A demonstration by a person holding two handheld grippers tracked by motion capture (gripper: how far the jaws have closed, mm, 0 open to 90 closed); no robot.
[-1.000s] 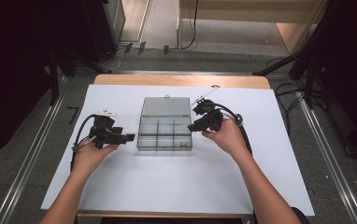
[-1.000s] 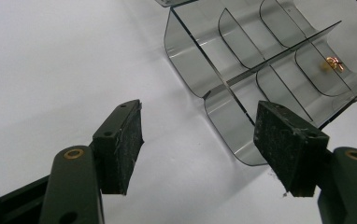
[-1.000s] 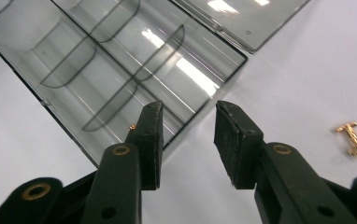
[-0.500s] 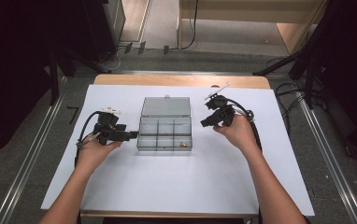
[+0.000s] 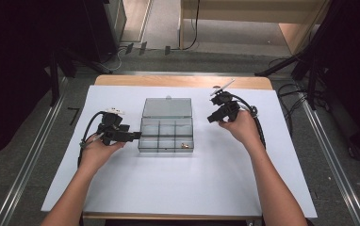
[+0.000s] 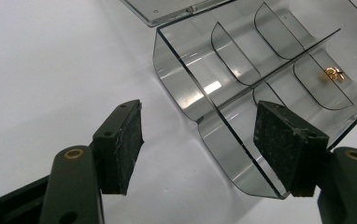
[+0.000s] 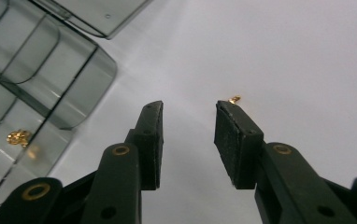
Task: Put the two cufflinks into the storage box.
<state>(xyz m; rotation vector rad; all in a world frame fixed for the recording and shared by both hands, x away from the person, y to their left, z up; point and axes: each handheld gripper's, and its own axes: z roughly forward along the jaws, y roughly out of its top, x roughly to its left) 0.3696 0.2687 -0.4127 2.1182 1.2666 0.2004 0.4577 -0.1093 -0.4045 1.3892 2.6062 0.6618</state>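
The right tongs had drawn away toward three o'clock of the clear organizer box, open and empty, over a small gold piece on the bench; the left tongs, open, straddled the box's corner.

Your right gripper rises from 6 o'clock, its two black jaws standing apart with bare white table showing in the gap; nothing sits between the pads. A tiny gold piece lies on the table right at the tip of the jaw on the 1 o'clock side; whether it touches the jaw can't be told. The clear compartment box takes up the 9 to 11 o'clock corner, its rounded corner near the other jaw but apart from it. Its open lid lies flat at 11 o'clock. A gold item rests inside one compartment at 9 o'clock.
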